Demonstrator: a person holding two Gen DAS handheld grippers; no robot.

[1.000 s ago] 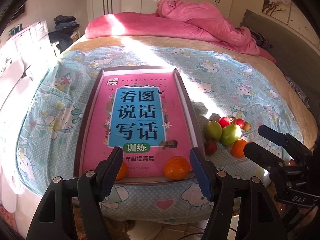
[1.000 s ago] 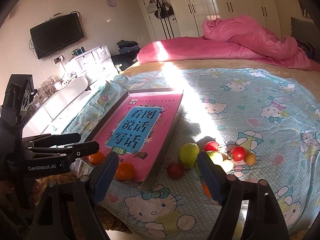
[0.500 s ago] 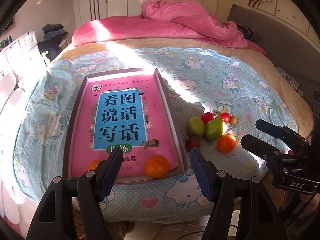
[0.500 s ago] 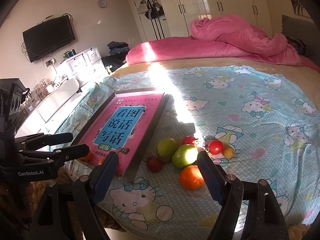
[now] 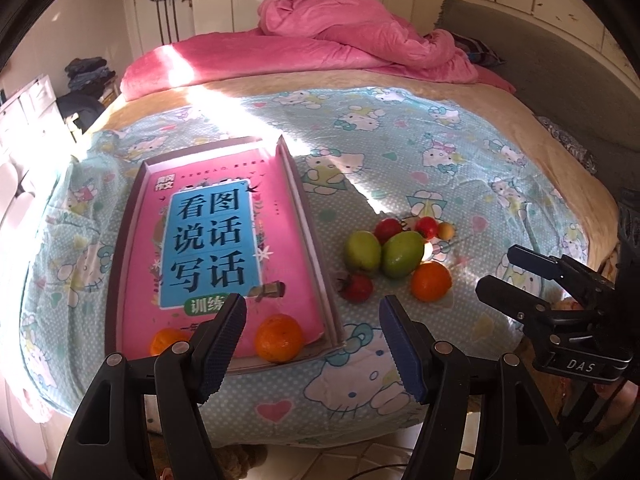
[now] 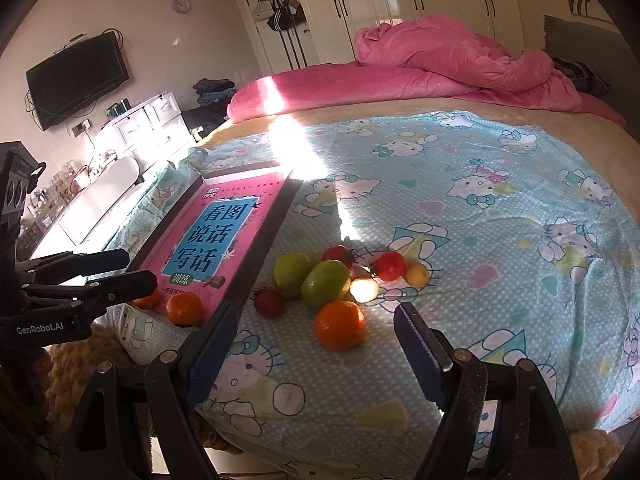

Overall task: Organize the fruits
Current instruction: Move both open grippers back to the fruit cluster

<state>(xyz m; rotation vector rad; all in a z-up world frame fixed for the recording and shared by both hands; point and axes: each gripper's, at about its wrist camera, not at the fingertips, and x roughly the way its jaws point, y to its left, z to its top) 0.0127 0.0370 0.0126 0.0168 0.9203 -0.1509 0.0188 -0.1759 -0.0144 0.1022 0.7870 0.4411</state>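
Sunlight falls across the bed (image 5: 460, 168), which has a blue sheet with cartoon cats and a pink blanket (image 5: 340, 40) heaped at the far end. On the sheet lies a flat tray (image 5: 316, 264) with a pink book (image 5: 216, 240) inside it. Two oranges sit in the tray at its near edge, one (image 5: 279, 337) in plain view and one (image 5: 168, 340) partly hidden behind a finger of the left claw (image 5: 312, 348).

Just beside the tray, to its right, the other fruits lie in a small heap: two green fruits (image 6: 325, 283) touching each other, some small red ones (image 6: 389, 266), a small yellow one (image 6: 417, 274), a dark red one (image 6: 270, 303) nearest the tray, and a loose orange (image 6: 340, 325) at the front.

Both claws hang above the near edge of the bed, open and empty. The right claw (image 6: 316, 356) has the loose orange between its fingers in the view, but does not touch it.
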